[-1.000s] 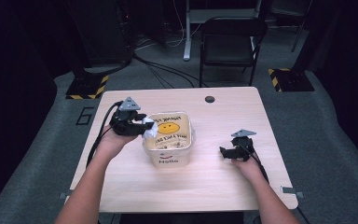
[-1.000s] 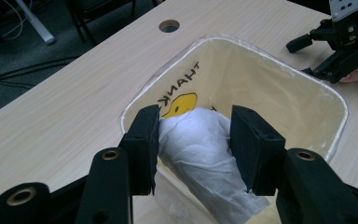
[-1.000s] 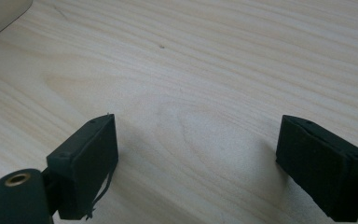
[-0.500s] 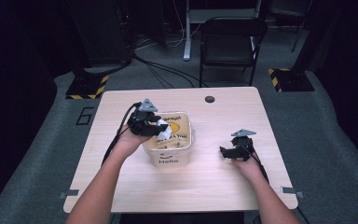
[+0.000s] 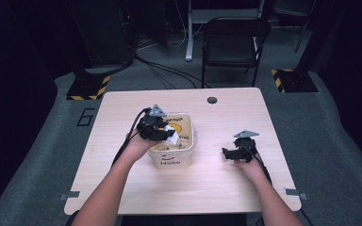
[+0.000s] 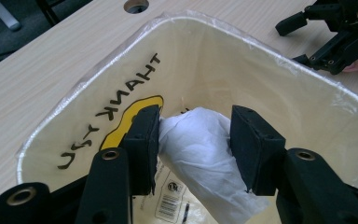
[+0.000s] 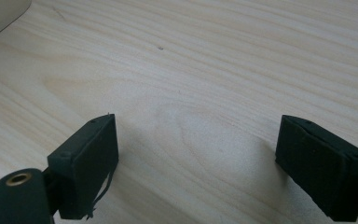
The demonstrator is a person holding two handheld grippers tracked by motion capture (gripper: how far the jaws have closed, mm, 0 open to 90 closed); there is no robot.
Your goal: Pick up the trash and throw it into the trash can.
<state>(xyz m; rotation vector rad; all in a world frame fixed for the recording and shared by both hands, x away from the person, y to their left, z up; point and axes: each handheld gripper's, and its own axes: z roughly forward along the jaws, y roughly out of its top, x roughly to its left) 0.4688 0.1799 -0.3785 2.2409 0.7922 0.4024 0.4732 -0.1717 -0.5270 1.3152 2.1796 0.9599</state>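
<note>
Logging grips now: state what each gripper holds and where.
The left gripper clamps a crumpled white paper wad across its middle, over the bin. The right gripper is open, holding nothing.

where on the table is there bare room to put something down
Bare wood runs along the near edge of the table in front of the tub, across the far strip around the round hole, and between tub and right gripper. It is crowded at the tub, where the left gripper holds a white wad.
</note>
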